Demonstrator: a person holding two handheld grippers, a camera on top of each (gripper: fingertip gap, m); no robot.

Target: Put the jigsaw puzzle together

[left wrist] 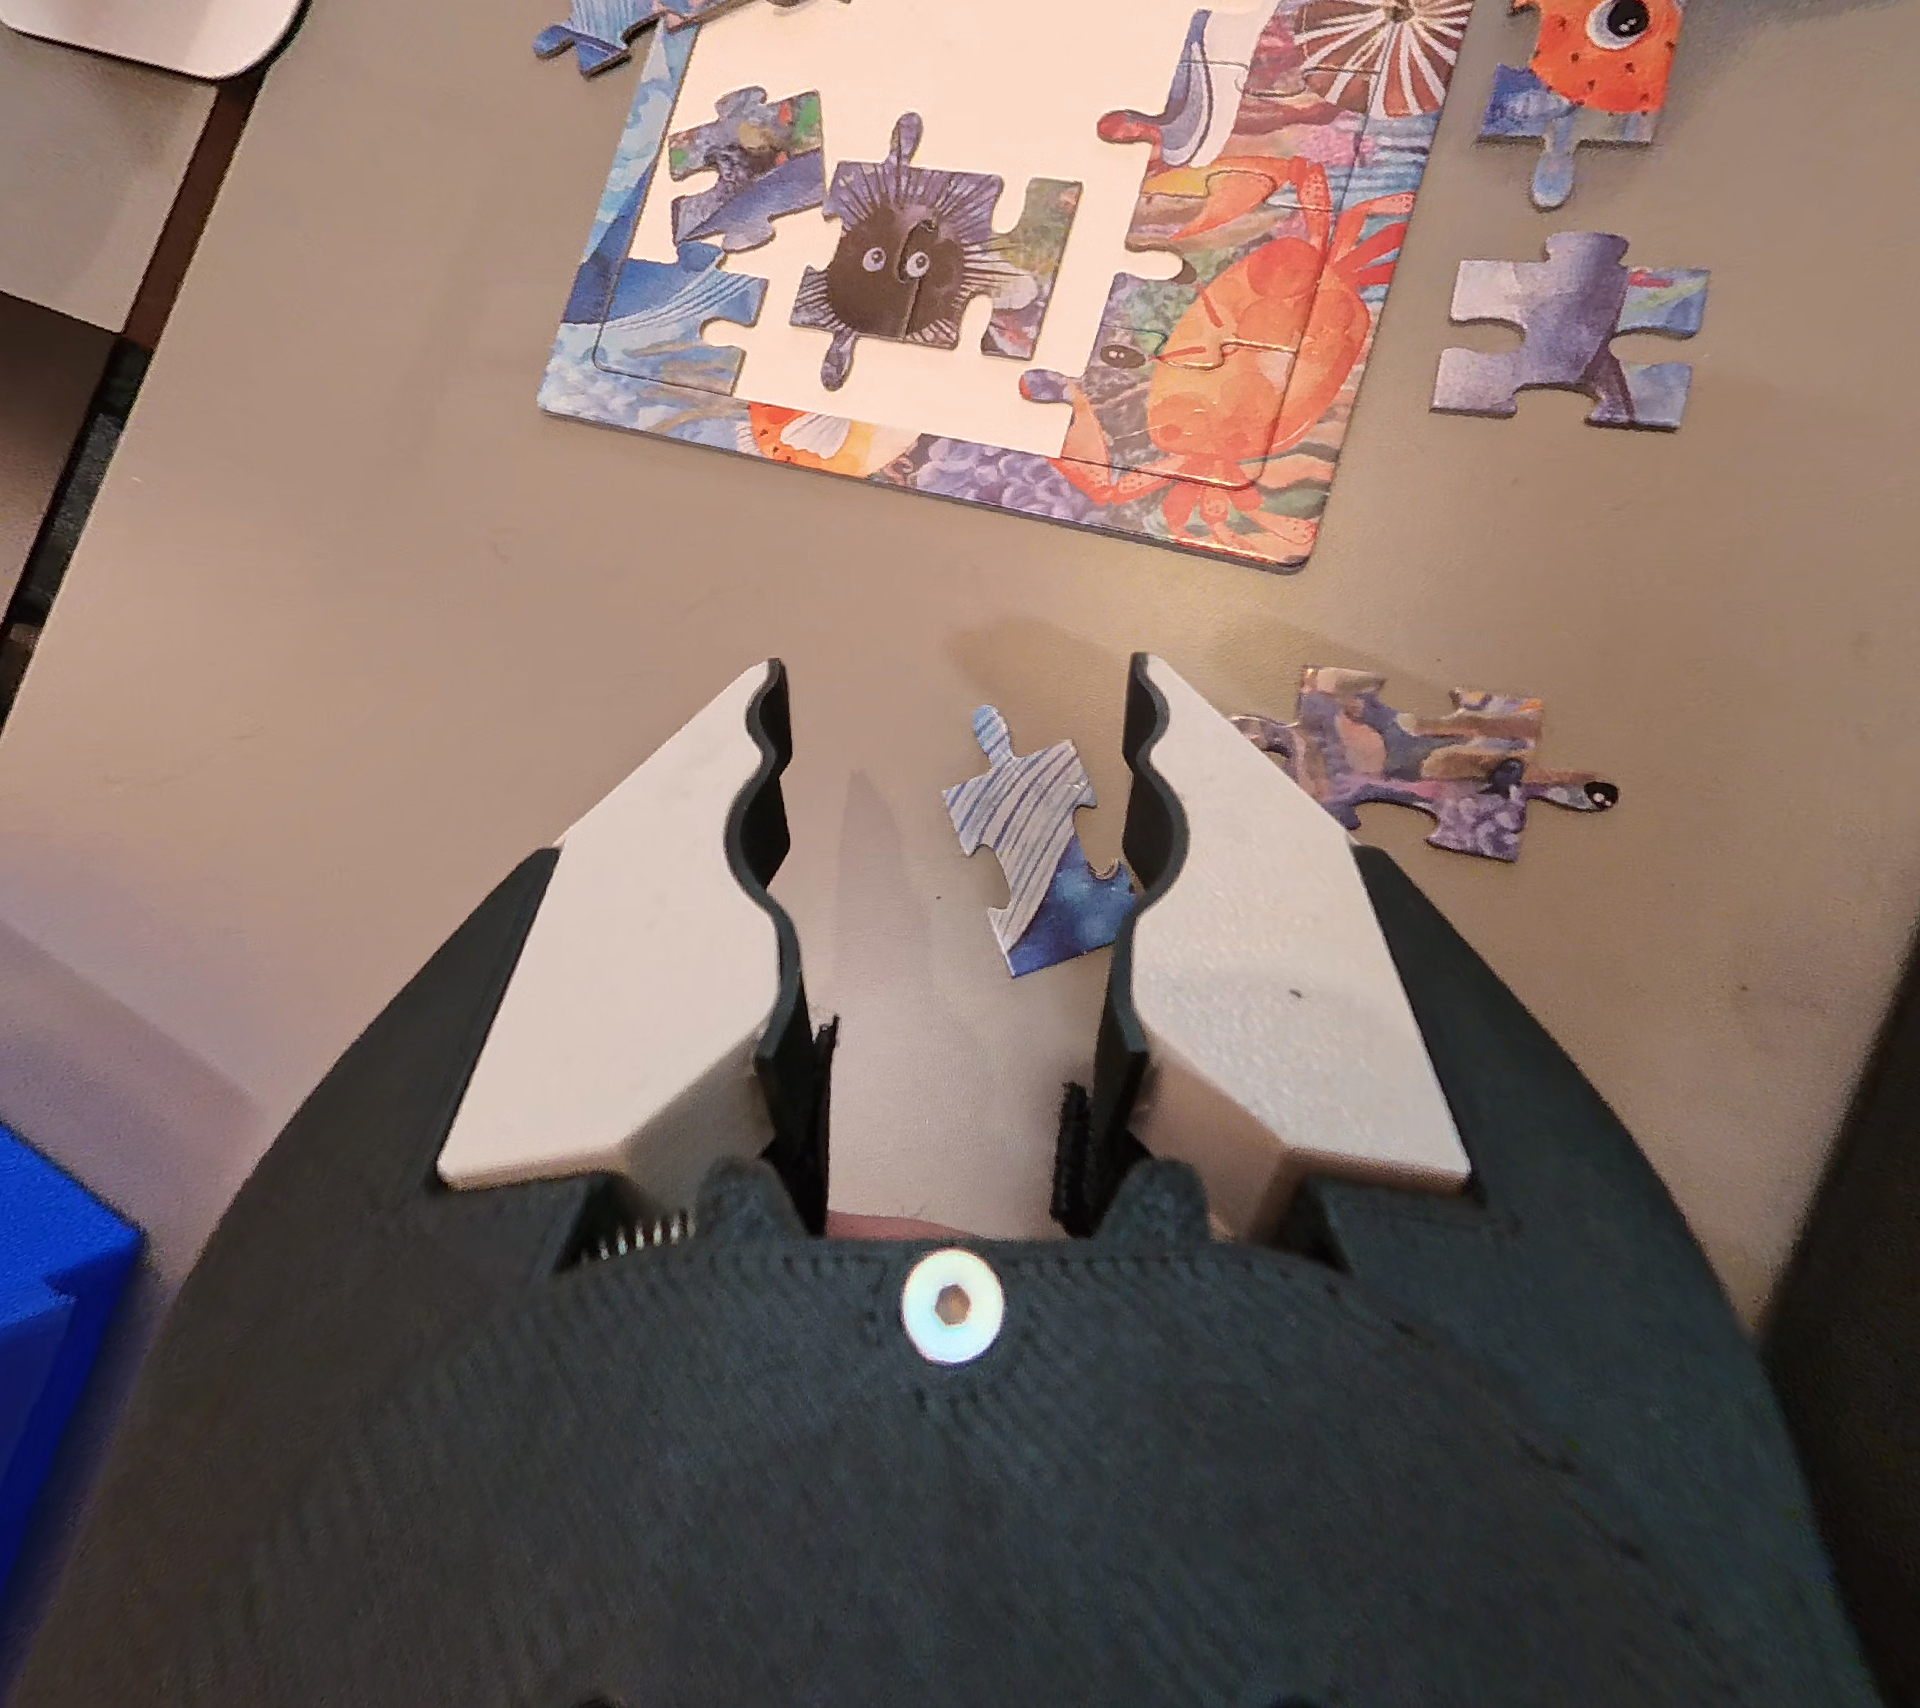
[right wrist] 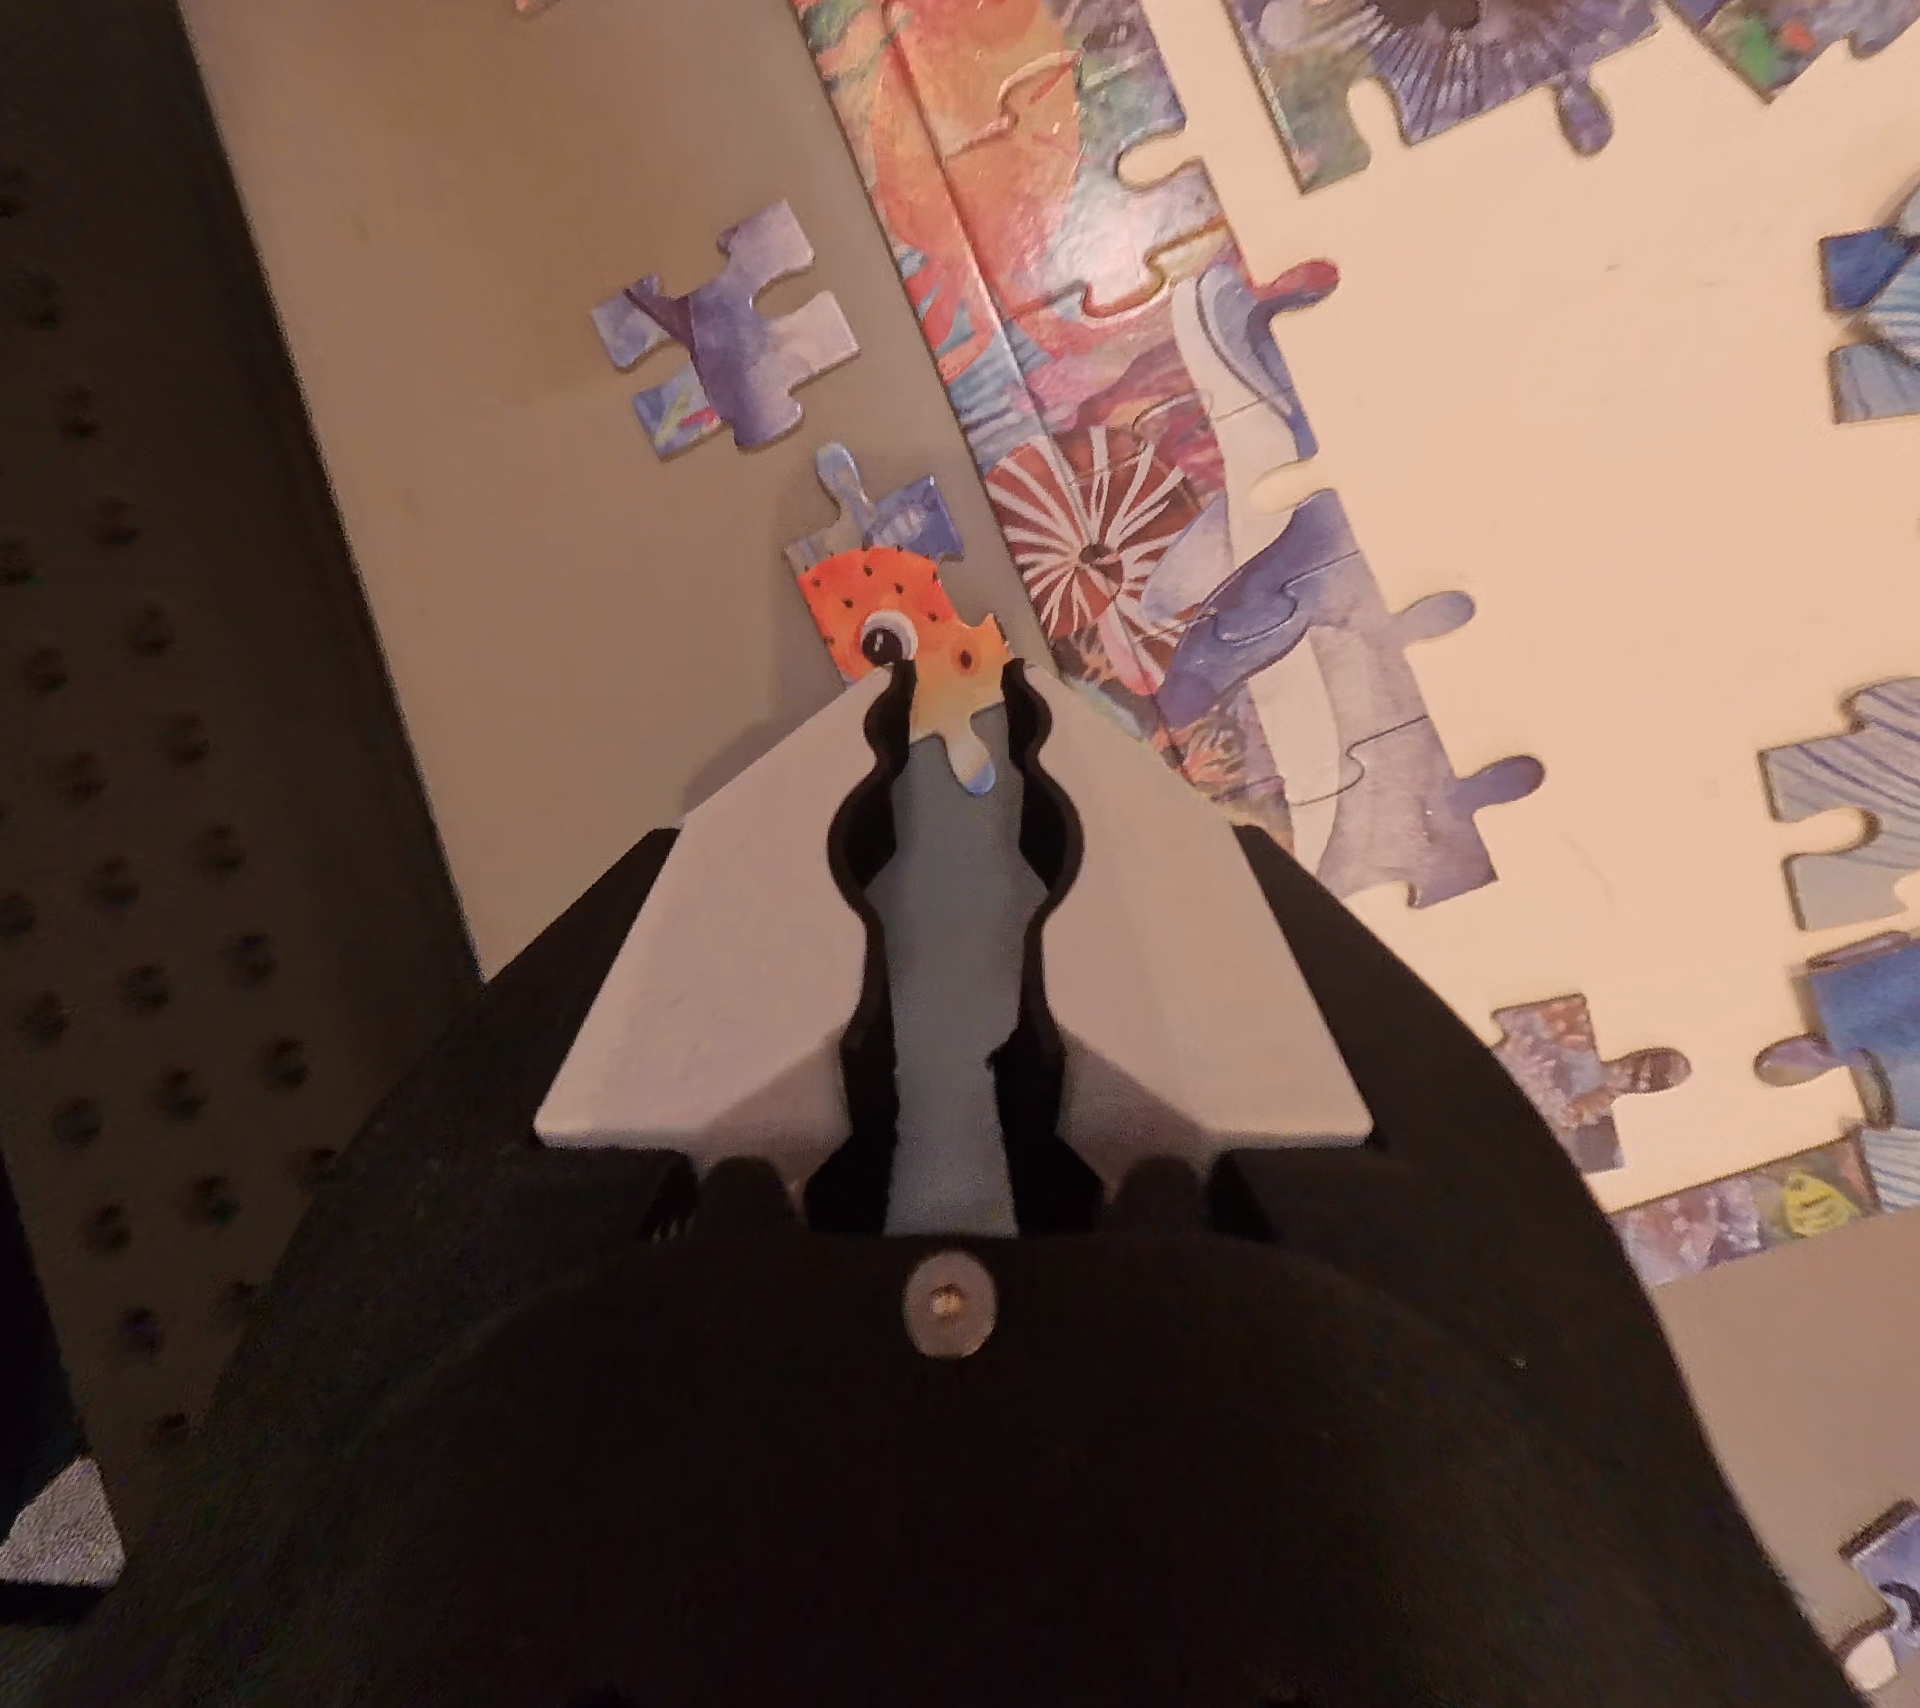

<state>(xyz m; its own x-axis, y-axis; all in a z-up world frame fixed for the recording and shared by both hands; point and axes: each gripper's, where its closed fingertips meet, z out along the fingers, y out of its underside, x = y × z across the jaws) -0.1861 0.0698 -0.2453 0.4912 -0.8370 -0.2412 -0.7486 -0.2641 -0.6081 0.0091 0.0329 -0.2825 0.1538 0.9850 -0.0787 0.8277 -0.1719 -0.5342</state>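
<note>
**Inspector A:** On the grey table (left wrist: 364, 515), the left gripper (left wrist: 956, 702) is hovering low and pointing toward the puzzle tray (left wrist: 665, 401), its fingers standing wide apart and holding nothing. Are you seeing what lies between them?

**Inspector B:** A blue striped piece (left wrist: 1039, 837) is lying flat on the table inside the gap, nearer the right-hand finger, its lower corner running just beside or under that finger; I cannot tell whether they are touching. A purple mottled piece (left wrist: 1423, 765) is lying just outside that same finger.

**Inspector A:** And the right gripper (right wrist: 951, 676)?

**Inspector B:** It is angling down beside the tray's edge (right wrist: 831, 131), its fingers drawn close. The tips are sitting at either side of the orange fish piece (right wrist: 904, 609), whose tab is reaching into the gap. Whether they are actually clamping it, I cannot tell.

**Inspector A:** State of the tray?

**Inspector B:** Partly filled. A crab section (left wrist: 1257, 328) is sitting assembled along one side; a black spiny-creature piece (left wrist: 883, 266) is lying loose on the bare white centre. A lilac piece (left wrist: 1569, 328) is lying off the tray, near the orange fish piece.
</note>
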